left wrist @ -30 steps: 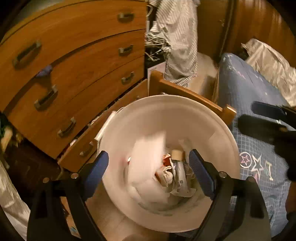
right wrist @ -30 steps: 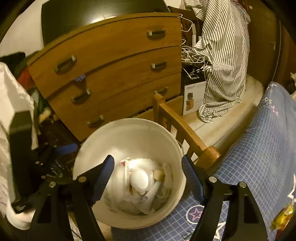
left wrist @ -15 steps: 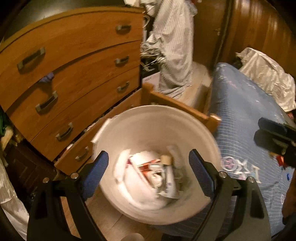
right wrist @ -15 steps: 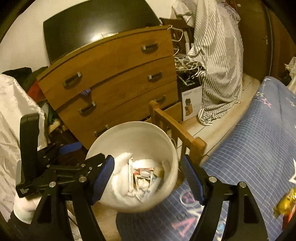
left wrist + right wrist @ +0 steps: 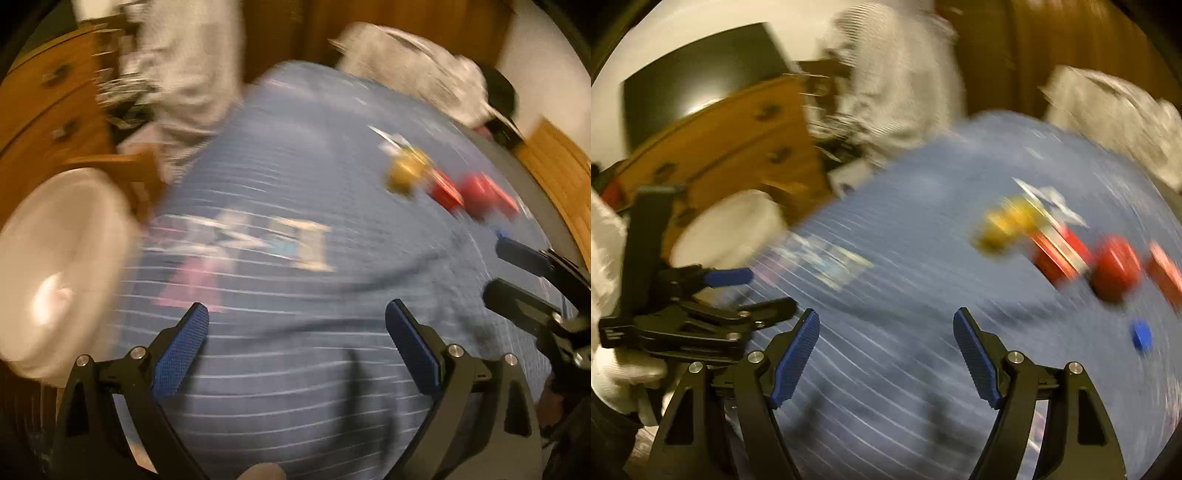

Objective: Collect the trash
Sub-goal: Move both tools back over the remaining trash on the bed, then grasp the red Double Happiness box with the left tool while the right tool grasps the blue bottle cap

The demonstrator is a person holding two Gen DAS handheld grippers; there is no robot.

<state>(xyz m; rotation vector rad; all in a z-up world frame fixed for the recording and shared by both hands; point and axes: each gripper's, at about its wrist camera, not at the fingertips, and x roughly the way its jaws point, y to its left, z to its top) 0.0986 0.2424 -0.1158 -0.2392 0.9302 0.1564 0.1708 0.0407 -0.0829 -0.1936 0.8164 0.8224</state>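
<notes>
Both frames are motion-blurred; treat fine detail as unreadable.

1. Gripper state. Your left hand-held gripper (image 5: 297,343) has its blue pads spread apart with nothing between them. Your right hand-held gripper (image 5: 886,350) is likewise spread and empty.

2. Trash location. The loose trash lies on the blue grid-patterned bedspread (image 5: 905,229), far and to the right of both grippers: a crumpled yellow wrapper (image 5: 1004,225), a flat red packet (image 5: 1060,254) just right of it, a round red piece (image 5: 1115,269) further right, and a small blue cap (image 5: 1141,334) nearest the right gripper. The yellow wrapper (image 5: 406,171) and red pieces (image 5: 480,197) appear in the left view too, well apart from that gripper.

3. Bin location. The round white plastic bin (image 5: 62,266) stands at the left edge of the bed, beside the wooden bedpost (image 5: 136,173).

4. Coming move. The right gripper appears nearer the trash; reach forward and right. The red packet's long axis seems to run from far-left to near-right; blur prevents confirming this. The other pieces show no clear axis.
</notes>
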